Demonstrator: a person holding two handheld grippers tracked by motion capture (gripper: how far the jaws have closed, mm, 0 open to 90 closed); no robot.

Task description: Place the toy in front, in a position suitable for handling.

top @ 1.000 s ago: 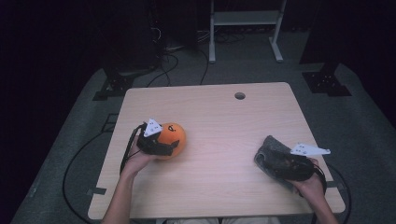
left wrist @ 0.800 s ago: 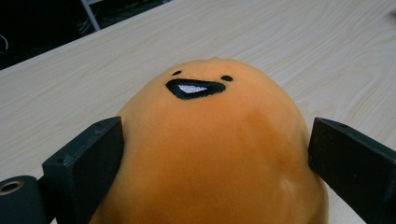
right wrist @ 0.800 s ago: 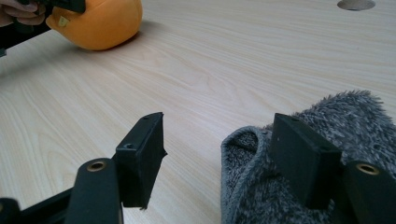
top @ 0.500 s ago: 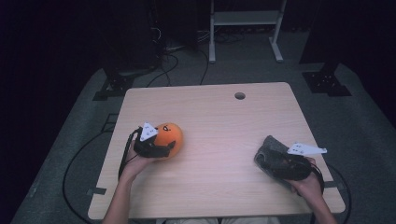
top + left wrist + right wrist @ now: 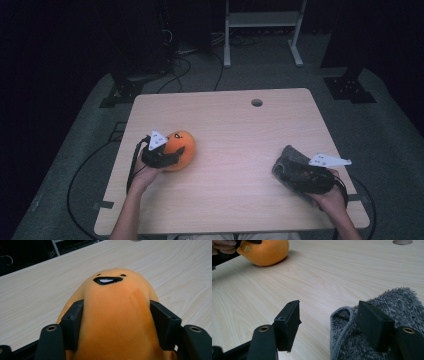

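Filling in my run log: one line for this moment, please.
left gripper: jaws just closed on orange plush toy | right gripper: open by grey cloth

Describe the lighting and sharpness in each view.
High view: the table is lit while the floor around it falls into near darkness. Left gripper view: the orange plush toy sits soft-focused between the jaws, its face sharper. Right gripper view: the grey fleece cloth looks crisp, with the near jaws slightly blurred.
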